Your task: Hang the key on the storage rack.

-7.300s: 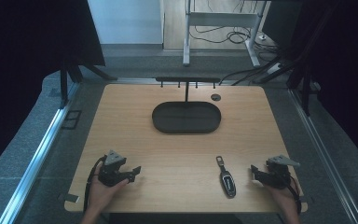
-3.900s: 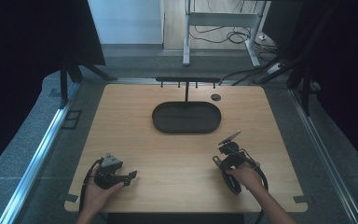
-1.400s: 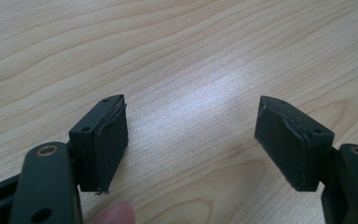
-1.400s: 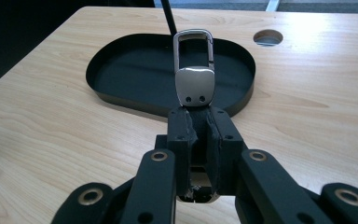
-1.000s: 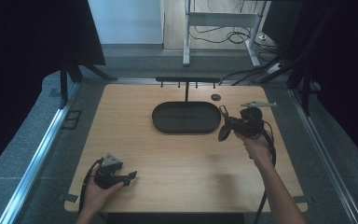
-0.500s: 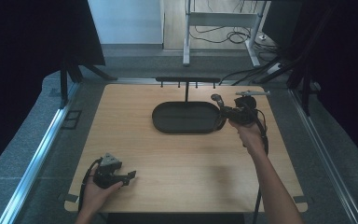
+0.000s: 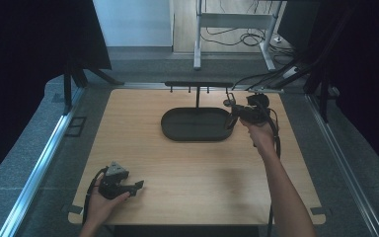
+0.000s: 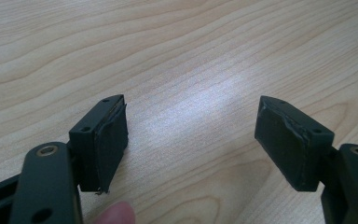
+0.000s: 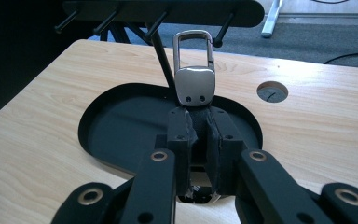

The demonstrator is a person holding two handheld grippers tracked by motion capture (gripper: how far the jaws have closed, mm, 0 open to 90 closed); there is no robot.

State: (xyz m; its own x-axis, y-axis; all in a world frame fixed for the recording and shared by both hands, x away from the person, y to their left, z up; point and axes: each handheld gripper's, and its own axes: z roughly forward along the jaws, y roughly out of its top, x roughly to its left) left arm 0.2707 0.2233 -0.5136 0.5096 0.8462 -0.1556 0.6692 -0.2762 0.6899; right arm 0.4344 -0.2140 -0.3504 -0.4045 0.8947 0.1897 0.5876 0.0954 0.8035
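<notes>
My right gripper (image 9: 199, 126) is shut on a black key fob, and the fob's silver clip (image 9: 194, 86) sticks up past the fingertips. It is held over the right end of the black oval tray (image 9: 121, 126), just below the black peg rack (image 9: 168, 9). In the high view the right gripper (image 7: 232, 109) hovers at the tray's (image 7: 177, 126) right end, with the clip (image 7: 227, 101) pointing toward the rack (image 7: 197, 85). Far from it, my left gripper (image 7: 137, 186) rests at the table's front left. Its fingers stand open over bare wood (image 8: 191, 135), holding nothing.
The rack stands on a thin post rising from the tray's back edge, with several pegs (image 9: 223, 28) along it. A round hole (image 9: 272, 91) is cut in the tabletop right of the tray. Cables and a metal stand leg (image 7: 197, 59) lie beyond the table's far edge.
The right gripper took hold of the key fob at the table's front right, lifted it and carried it back to the tray's right end under the rack. The left gripper has stayed put.
</notes>
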